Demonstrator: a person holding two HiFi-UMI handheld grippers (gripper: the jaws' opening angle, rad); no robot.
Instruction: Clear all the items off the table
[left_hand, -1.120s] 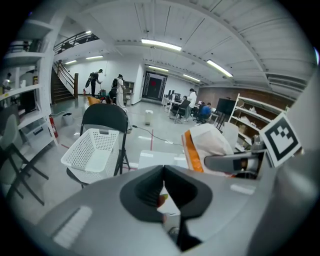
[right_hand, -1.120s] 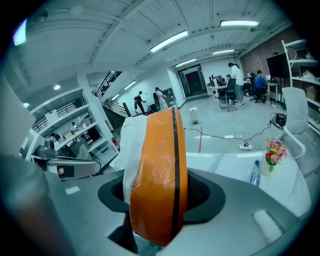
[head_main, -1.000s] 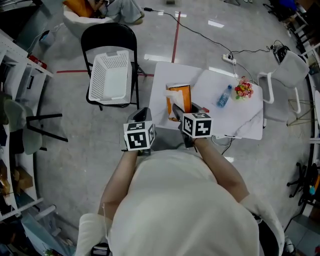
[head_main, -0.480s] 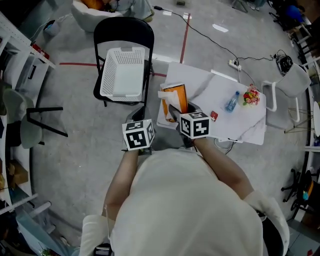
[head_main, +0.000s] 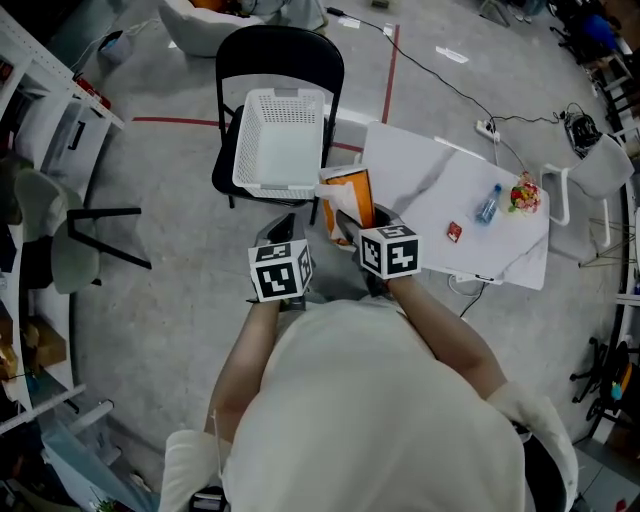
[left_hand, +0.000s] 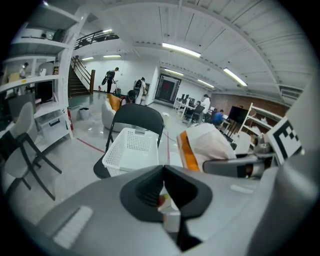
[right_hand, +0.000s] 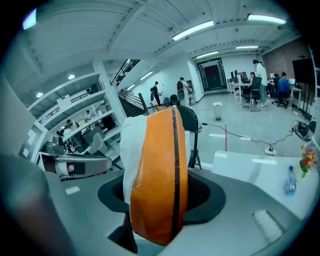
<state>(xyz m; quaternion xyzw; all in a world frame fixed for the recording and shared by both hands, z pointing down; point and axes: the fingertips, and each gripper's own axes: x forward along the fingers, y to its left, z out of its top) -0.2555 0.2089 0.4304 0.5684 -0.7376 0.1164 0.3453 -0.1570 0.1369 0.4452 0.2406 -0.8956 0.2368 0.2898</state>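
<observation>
One orange pack (right_hand: 157, 165) in right gripper (right_hand: 159, 196)

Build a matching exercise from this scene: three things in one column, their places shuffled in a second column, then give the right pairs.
Things
1. orange and white soft pack
2. white perforated plastic basket
3. clear plastic bottle with a blue cap

Places
A. on the white table
B. gripped between the jaws of the right gripper
C. on the seat of the black folding chair

Pairs: 1-B, 2-C, 3-A
</observation>
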